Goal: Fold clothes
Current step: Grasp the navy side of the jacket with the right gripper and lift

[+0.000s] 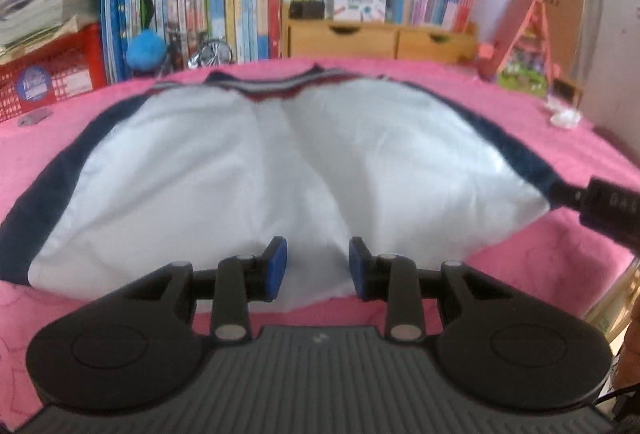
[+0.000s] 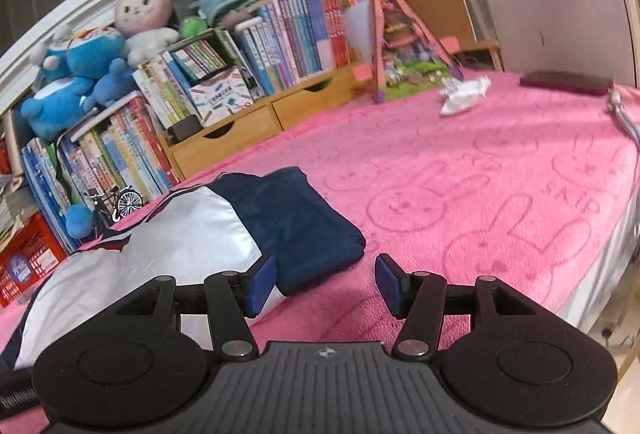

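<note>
My left hand-held gripper (image 1: 318, 268) hangs over the near hem of the shirt (image 1: 280, 170), blue pads parted a little, white cloth showing in the gap; I can't see the pads pinching any of it, so I call it open and empty. My right hand-held gripper (image 2: 326, 284) stands wider, with nothing in it, only pink blanket (image 2: 500, 194) between the pads. Its left pad sits just over the edge of the shirt's white panel, right beside the navy sleeve (image 2: 296, 226). From the left wrist view, the right hand-held gripper's dark fingers reach in at the shirt's right corner.

The shirt lies flat in the middle of the desk, white body up, navy bands down both sides, striped red and navy collar toward the far edge. The navy sleeve on the right is folded in on itself.

Further out, a crumpled white wrapper (image 2: 464, 94) sits near the far right corner. Along the far edge stand wooden drawers (image 1: 380, 38), rows of books (image 1: 224, 10) and blue plush toys (image 2: 76, 74).
</note>
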Tool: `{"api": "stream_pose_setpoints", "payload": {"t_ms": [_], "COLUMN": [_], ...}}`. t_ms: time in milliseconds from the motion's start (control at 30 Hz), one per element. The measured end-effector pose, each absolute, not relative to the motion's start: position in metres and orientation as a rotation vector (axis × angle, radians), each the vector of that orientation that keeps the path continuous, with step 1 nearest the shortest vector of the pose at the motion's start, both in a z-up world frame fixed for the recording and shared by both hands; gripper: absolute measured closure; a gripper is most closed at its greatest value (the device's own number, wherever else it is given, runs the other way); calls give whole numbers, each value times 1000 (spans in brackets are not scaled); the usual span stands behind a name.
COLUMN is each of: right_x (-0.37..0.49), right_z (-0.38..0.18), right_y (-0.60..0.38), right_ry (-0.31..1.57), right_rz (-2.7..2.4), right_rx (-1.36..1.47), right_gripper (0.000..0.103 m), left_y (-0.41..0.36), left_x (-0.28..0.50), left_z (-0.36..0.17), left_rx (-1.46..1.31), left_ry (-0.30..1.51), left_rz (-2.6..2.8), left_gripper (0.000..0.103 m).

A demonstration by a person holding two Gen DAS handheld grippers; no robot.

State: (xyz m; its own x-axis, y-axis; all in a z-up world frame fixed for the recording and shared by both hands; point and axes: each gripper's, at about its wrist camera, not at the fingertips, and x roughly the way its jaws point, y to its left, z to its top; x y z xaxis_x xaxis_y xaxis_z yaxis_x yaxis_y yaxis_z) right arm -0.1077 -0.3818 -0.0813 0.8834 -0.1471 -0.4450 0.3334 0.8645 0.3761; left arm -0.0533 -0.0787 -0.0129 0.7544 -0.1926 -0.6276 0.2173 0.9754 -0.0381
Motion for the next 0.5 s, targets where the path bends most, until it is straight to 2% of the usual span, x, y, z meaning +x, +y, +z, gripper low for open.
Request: {"api": "stream_pose_setpoints", "payload": {"t_ms": [433, 500], "right_x": [-63, -55], "right_z": [-90, -92], "right_y": [-388, -391], "right_ry": [433, 439], "right_rz": [-181, -145], "right_rx": [612, 653], "right_gripper": [42, 48], "left_y": [-82, -82], "left_x": [-56, -55], "left_z": [-22, -22], "left_rx": [28, 26], "left_ry": [680, 677], "left_rz": [-215, -215], "left_gripper": [70, 70]}}
